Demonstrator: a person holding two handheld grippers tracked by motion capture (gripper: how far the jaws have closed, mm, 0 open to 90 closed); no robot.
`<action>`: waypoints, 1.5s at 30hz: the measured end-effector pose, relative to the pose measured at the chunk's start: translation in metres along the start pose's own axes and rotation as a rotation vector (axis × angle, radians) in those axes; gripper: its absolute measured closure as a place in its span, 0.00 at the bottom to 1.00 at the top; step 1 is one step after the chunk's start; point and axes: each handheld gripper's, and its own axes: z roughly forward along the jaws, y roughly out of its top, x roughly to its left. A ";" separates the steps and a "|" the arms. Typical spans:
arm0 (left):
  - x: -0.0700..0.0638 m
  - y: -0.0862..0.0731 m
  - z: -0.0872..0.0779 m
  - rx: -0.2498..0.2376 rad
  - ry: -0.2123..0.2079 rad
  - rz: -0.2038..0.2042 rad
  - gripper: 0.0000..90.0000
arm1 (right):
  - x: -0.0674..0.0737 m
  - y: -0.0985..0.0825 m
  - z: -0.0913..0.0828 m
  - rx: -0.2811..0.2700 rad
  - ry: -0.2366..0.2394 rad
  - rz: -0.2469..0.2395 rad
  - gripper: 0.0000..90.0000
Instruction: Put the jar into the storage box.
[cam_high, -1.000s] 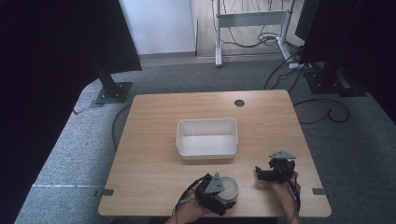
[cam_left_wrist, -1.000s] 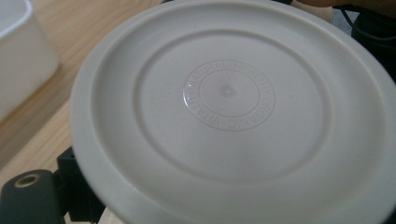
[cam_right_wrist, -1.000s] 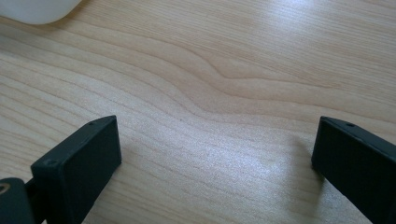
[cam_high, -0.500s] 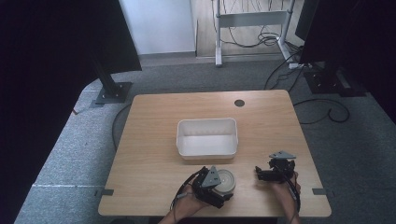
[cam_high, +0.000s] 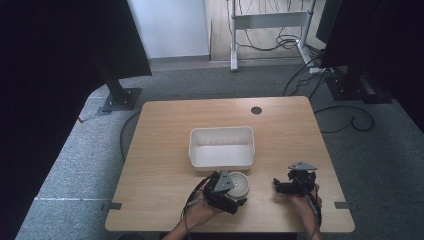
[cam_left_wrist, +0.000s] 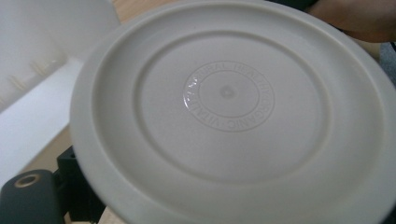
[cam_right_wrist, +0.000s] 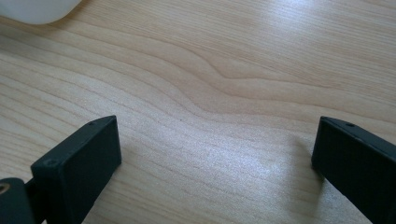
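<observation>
You've got the round white plate gripped in your left tool, low centre of the high view, just below the white bin. Right tool sits wide open, empty, over the worktop. Looks like dropping it in remains.

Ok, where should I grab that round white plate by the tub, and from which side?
Take the plate by its thin raised rim, from the person's near-left, where the left gripper already is. It looks wide and shallow, and the white tub crowds its far side.
</observation>
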 end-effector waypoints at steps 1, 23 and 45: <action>0.001 0.001 0.000 -0.003 0.003 -0.002 0.11 | 0.000 0.000 0.000 0.000 0.000 0.000 0.01; 0.040 0.016 -0.005 -0.034 0.084 -0.055 0.11 | 0.000 0.000 0.000 0.000 0.000 0.000 0.01; 0.070 0.028 0.005 -0.045 0.164 -0.071 0.11 | 0.000 0.000 0.000 0.000 0.000 -0.001 0.01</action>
